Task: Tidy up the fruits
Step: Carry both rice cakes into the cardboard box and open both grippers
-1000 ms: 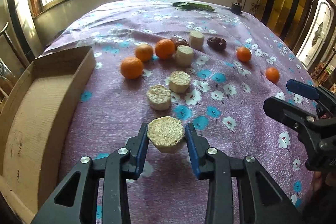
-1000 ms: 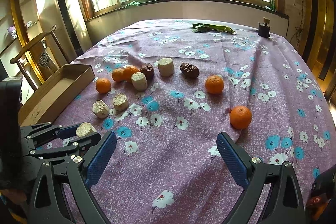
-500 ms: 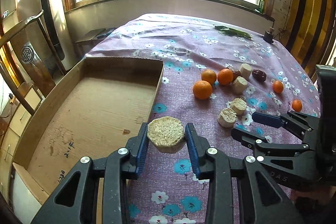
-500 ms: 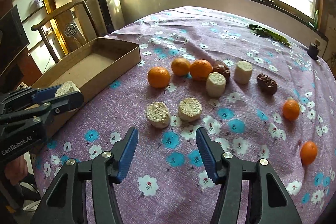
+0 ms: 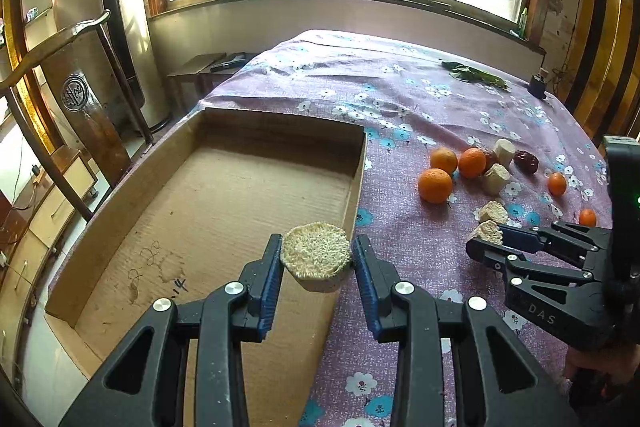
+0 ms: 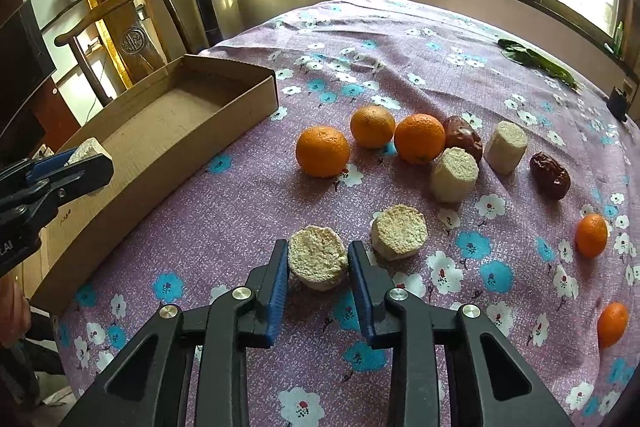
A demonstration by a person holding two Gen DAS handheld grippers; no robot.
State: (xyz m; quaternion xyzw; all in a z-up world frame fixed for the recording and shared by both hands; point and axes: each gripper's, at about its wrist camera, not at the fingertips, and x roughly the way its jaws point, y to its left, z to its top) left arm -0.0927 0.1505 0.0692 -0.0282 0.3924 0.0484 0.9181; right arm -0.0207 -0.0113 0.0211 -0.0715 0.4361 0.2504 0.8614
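Note:
My left gripper (image 5: 317,241) is shut on a pale, fibrous sugarcane piece (image 5: 314,263) and holds it in the air over the right rim of the cardboard box (image 5: 224,195). My right gripper (image 6: 318,247) is shut on another sugarcane piece (image 6: 318,261), which rests on the floral cloth. A third piece (image 6: 398,231) lies just to its right. Beyond it are three oranges (image 6: 322,151), two taller sugarcane pieces (image 6: 454,175) and two dark red dates (image 6: 550,175). The box's floor is bare.
Two small oranges (image 6: 591,235) lie at the right of the purple floral tablecloth (image 6: 400,67). A green leaf (image 6: 536,61) and a small dark object (image 6: 618,103) sit at the far edge. A wooden chair (image 6: 120,27) stands left of the box.
The left gripper carried its sugarcane piece leftward from over the cloth to the box's rim. The right gripper swung left to a sugarcane piece, and its wide jaws closed on it.

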